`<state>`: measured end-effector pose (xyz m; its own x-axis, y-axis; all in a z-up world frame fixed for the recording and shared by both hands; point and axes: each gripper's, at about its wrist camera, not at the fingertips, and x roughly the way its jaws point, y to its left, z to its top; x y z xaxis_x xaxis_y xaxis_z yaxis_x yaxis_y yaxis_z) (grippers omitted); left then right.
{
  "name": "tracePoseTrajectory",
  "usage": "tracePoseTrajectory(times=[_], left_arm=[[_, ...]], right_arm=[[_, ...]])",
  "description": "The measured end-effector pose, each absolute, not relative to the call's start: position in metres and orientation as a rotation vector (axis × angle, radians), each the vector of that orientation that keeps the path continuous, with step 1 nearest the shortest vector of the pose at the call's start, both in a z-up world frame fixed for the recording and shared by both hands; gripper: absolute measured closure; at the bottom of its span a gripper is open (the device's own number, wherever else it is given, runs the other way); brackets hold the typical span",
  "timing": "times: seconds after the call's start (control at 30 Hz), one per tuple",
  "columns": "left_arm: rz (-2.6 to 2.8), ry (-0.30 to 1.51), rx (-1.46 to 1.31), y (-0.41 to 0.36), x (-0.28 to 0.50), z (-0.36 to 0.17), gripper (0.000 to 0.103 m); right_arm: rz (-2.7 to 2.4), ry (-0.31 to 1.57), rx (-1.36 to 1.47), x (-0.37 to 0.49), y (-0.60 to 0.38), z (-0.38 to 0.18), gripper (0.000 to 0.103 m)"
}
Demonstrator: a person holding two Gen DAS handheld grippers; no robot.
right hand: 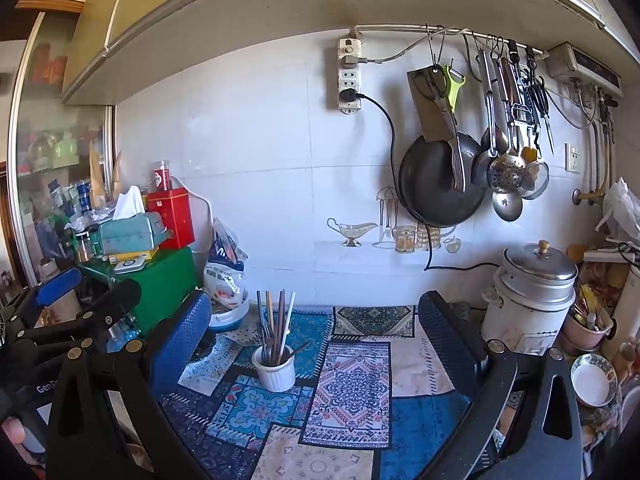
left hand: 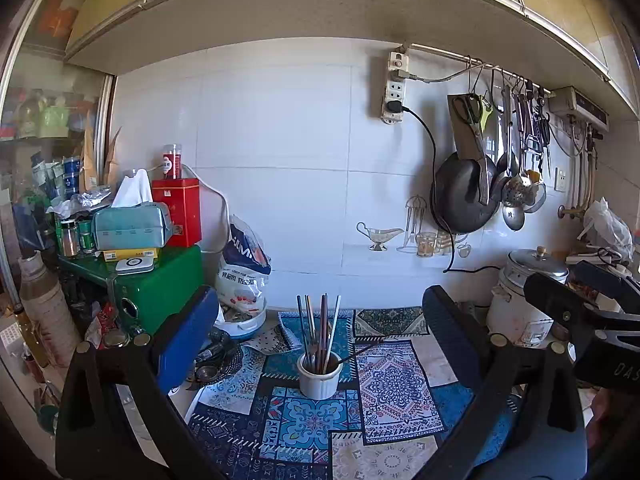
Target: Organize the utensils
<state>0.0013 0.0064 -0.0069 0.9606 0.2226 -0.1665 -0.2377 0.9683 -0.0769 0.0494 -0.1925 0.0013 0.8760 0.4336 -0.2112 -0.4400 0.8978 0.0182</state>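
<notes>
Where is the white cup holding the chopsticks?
In both views, the white cup stands on the patterned mat, centre counter, left of the rice cooker.

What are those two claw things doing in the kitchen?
A person is holding two grippers over the kitchen counter to tidy utensils. Both the left gripper and the right gripper are open and empty, held back from the white ribbed cup. The chopsticks and a fork already stand in the cup, which sits on a patterned mat. Nothing is being gripped at this moment.
</notes>
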Motion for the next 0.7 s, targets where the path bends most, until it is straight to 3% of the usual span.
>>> tracePoseTrajectory(times=[0.7], left_arm=[[0.212, 0.161, -0.098, -0.0021, -0.0005, -0.0028, 0.001]], right_arm=[[0.448, 0.204, -0.014, 0.0475, -0.2021, 0.0019, 0.000]])
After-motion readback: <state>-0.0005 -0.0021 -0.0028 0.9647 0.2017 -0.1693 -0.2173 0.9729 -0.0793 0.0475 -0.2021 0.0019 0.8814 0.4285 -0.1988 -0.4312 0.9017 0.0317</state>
